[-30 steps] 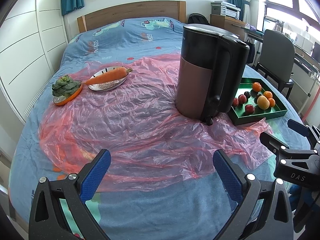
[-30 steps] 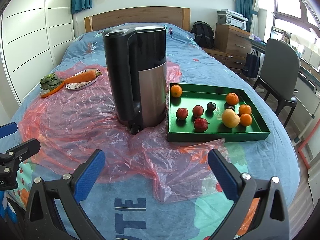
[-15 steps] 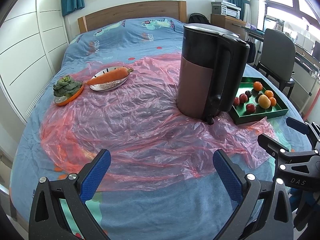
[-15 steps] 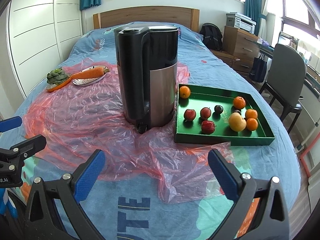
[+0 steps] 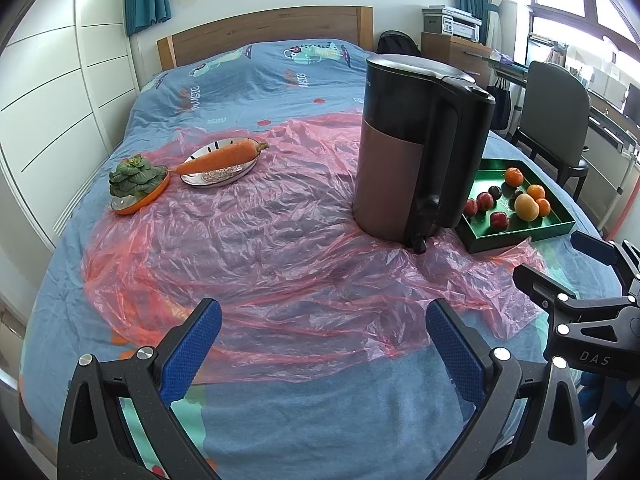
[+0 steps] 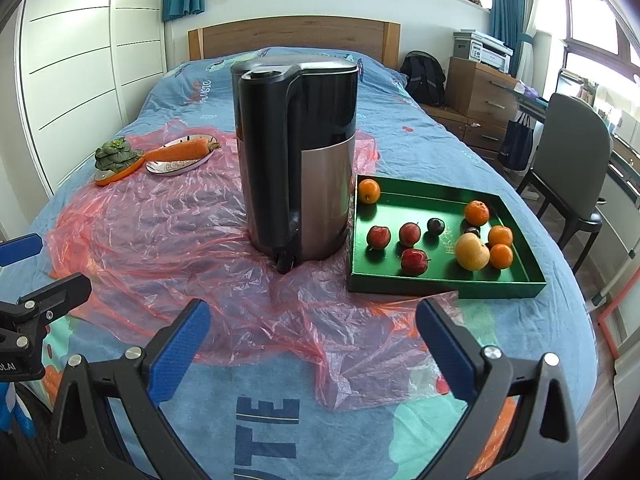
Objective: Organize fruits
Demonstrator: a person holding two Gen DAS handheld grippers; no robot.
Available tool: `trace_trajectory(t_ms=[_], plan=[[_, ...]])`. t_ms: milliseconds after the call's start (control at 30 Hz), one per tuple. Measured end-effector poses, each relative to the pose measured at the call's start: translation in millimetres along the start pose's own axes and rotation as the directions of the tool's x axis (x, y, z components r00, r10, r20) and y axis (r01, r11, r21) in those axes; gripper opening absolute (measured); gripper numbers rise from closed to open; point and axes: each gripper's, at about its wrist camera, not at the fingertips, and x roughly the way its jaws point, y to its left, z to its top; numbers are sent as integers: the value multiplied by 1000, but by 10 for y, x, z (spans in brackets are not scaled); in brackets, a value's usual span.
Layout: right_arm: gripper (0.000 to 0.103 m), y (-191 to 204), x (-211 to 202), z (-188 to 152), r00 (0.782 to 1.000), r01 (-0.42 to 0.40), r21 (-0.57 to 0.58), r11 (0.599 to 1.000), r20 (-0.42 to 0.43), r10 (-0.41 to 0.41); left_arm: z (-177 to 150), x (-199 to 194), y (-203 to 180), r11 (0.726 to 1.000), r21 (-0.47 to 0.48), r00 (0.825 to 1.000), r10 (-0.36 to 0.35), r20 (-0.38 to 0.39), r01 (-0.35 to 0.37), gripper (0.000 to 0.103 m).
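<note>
With both claws, left claw [image 5: 320, 344] and right claw [image 6: 312, 336], spread wide and empty, steer your right one past the tall black-and-steel kettle [image 6: 298, 160] toward the shallow green rectangular tray [image 6: 448, 282].

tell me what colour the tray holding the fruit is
Green, a deep glossy green inside and out. The tray shows best in the right wrist view.

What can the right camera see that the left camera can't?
Only the right wrist view shows the orange in the green tray's far left corner; in the left wrist view the kettle hides that corner. It also shows the "UTE" letters on the bedspread.

Only the left wrist view shows the left tool from behind, open, with the right tool at its right edge.

Both show the kettle, the carrot on its plate, the leafy vegetable and the pink plastic sheet.
</note>
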Motion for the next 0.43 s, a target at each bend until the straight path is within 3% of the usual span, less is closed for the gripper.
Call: trace_trajectory(t_ms=[433], plan=[[103,46,-34,15,1000,-2,-12,1000,6,2,11,-36,103,999,-26,1000,18,0,-18,100]])
